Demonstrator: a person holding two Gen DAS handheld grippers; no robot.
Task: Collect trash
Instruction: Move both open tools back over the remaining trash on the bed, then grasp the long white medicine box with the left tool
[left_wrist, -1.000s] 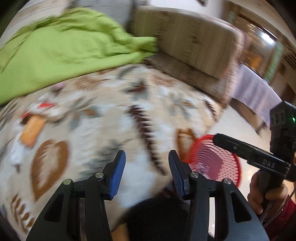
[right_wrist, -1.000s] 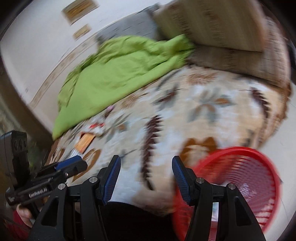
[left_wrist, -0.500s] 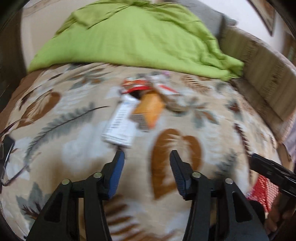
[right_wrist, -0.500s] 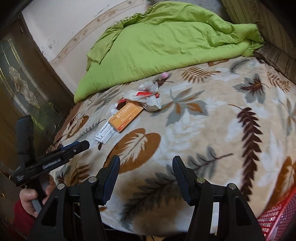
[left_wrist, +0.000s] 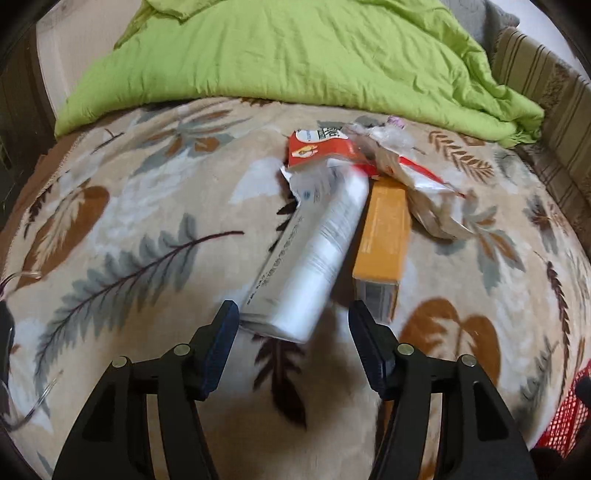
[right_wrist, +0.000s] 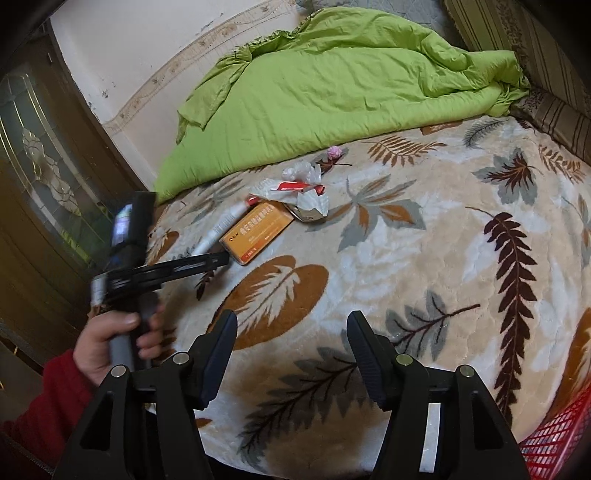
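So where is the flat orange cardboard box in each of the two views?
Left wrist view: flat orange cardboard box right of centre, just beyond the right fingertip, beside the long white box.
Right wrist view: upper left of centre, beyond the left gripper.
Shared landmark: crumpled green quilt.

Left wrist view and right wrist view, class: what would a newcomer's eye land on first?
Probably the bright green quilt heaped at the far end of the leaf-patterned blanket. Next, the trash cluster mid-blanket: a white box beside an orange box, with crumpled wrappers behind. The open left claw hovers at the white box's near end.
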